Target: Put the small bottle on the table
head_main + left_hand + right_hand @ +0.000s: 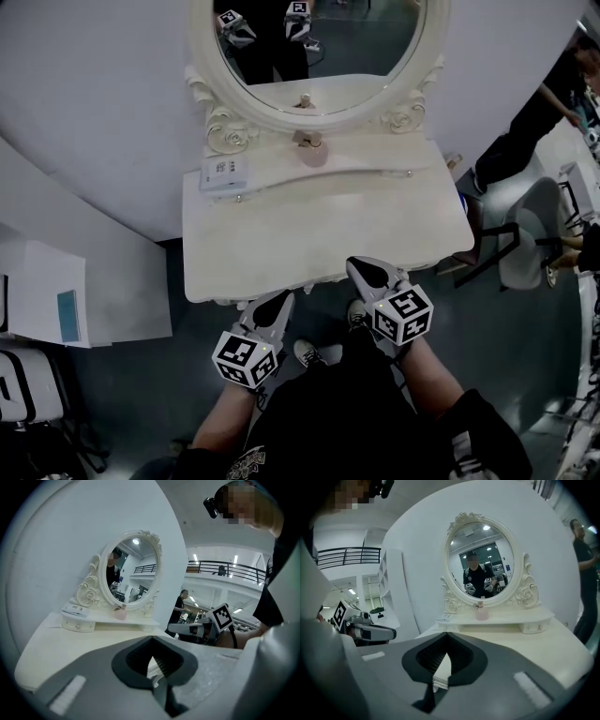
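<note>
Both claws, left gripper [279, 301] & right gripper [364, 270], are closed w/ nothing held; small bottle [313, 151] could get knocked off shelf [375, 156] if reached w/o spreading jaws.

The mirror [356, 47] loses its top to the head view's upper edge. Print on the box [223, 173] on the shelf [375, 155] is too small to read, and the bottle [312, 152] shows no fine detail. The table [281, 244] top hides its legs. A person [525, 122] at right is cut by the edge.
</note>
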`<control>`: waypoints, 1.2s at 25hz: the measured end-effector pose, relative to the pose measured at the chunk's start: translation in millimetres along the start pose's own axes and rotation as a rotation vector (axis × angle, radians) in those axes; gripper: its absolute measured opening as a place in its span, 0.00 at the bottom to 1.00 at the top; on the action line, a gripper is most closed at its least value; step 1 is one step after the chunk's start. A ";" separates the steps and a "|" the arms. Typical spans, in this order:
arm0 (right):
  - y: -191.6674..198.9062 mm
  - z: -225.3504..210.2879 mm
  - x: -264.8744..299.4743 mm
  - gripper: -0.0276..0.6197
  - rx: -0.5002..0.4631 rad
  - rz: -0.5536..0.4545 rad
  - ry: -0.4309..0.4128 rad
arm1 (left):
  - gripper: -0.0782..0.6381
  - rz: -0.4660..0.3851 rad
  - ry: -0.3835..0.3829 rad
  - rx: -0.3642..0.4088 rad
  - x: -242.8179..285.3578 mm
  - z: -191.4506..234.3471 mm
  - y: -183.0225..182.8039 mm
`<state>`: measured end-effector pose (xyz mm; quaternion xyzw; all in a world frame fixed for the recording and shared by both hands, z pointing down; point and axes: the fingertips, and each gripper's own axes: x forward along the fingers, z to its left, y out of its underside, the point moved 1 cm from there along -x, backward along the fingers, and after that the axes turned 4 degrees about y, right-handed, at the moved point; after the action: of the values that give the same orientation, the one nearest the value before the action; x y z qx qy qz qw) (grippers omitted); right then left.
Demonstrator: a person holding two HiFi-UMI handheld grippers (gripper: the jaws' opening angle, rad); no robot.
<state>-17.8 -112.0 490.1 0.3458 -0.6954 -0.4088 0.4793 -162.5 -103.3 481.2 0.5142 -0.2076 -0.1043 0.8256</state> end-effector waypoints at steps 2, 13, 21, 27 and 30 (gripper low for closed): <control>3.0 4.6 -7.4 0.09 -0.006 0.006 -0.008 | 0.11 0.000 0.003 0.000 0.8 -5.2 1.4; 25.4 -3.2 -40.7 0.09 -0.019 0.051 -0.095 | 0.11 0.005 -0.030 -0.011 26.2 -47.8 15.1; 41.6 -26.1 -79.6 0.09 -0.014 0.062 -0.161 | 0.11 0.008 -0.069 -0.007 49.4 -96.0 27.5; 47.4 -35.0 -107.4 0.09 -0.045 0.072 -0.217 | 0.11 -0.014 -0.091 0.002 63.0 -133.9 31.1; 50.1 -34.2 -119.9 0.09 -0.071 0.076 -0.247 | 0.11 -0.035 -0.106 -0.004 65.0 -147.7 34.9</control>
<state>46.3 5.9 496.3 0.2491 -0.7469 -0.4539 0.4173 -39.4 6.2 470.8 0.5099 -0.2419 -0.1464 0.8124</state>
